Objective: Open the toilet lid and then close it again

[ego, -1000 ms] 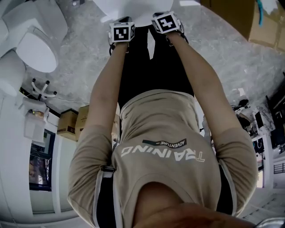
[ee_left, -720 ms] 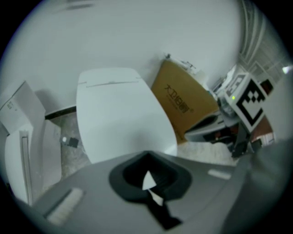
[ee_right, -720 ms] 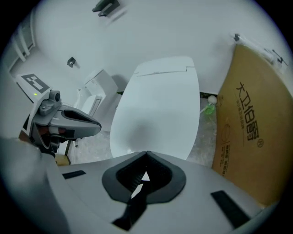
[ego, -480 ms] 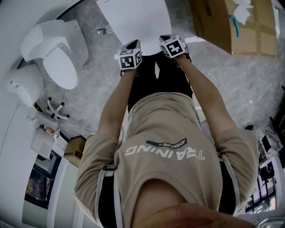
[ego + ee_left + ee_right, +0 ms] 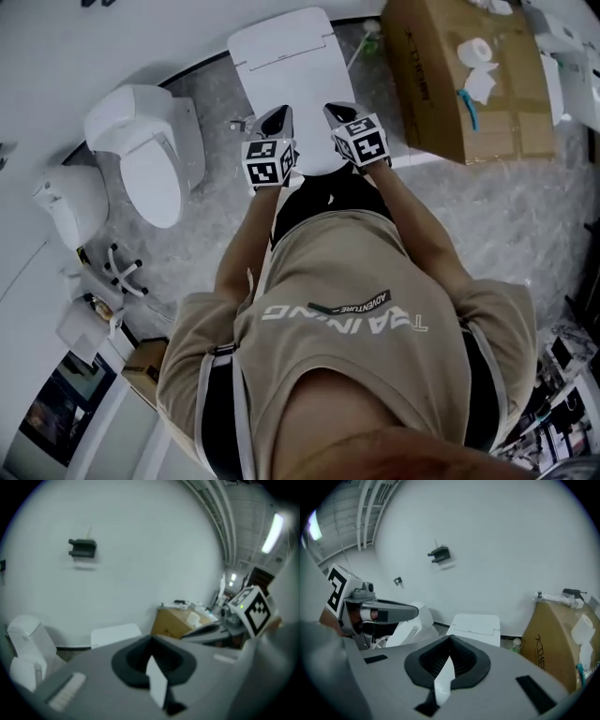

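White lid point(image 5: 284, 75) lies shut just ahead of my left gripper point(image 5: 276, 120) and right gripper point(image 5: 340, 113), both pinched empty, likely placed to lift its near edge.

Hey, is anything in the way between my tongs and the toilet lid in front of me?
Nothing visible. Both the left tongs and right tongs hang at the front edge of the closed toilet lid, whose top is bare. The cardboard box stands off to its right and a second toilet to its left, both clear.
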{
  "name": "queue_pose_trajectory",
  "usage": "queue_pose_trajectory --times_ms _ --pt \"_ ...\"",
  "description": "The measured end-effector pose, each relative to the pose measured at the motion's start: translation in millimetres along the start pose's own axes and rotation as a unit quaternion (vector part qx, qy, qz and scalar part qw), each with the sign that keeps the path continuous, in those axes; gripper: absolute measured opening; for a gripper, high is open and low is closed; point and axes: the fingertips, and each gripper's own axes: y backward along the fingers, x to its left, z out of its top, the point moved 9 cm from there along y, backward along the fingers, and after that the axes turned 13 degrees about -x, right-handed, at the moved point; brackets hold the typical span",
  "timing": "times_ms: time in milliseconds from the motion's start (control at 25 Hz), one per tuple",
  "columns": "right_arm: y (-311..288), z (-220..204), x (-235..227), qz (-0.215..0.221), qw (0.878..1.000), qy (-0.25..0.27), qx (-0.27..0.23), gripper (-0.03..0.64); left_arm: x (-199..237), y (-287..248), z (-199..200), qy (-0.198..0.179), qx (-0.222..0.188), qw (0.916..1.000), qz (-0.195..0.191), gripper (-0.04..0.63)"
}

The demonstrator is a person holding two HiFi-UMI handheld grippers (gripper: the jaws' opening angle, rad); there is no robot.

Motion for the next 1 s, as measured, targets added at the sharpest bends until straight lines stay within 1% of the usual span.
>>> queue_pose_trajectory --times_ms 200,280,440,600,720,880,920,1000 --pt "11 61 6 0.006 0.997 0.010 -0.073 0.012 6 0 49 -0.026 -0.046 0.9986 -0.007 0.003" --pt "14 83 10 0.007 0.995 0.025 -0.097 0.012 10 -2 73 -0.034 -0.071 0.9968 -0.008 0.003" --pt "24 118 13 0.012 0.989 0.070 -0.126 0.012 10 -4 113 -0.048 -0.120 0.9916 -0.011 0.003" --pt "30 150 8 0.004 0.983 0.092 -0.157 0.012 12 -3 149 -0.063 -0.160 0.9850 -0.013 0.003" --pt "38 175 9 0.001 0.975 0.108 -0.192 0.012 8 5 181 -0.090 -0.197 0.9763 -0.010 0.003" --pt "53 216 21 0.003 0.960 0.132 -0.247 0.012 1 23 222 -0.146 -0.247 0.9580 -0.003 0.003" --pt "57 227 26 0.005 0.955 0.138 -0.262 0.012 1 27 230 -0.154 -0.257 0.9540 -0.001 0.003" --pt "66 247 33 0.009 0.946 0.150 -0.288 0.012 0 32 242 -0.158 -0.274 0.9486 0.003 0.003"
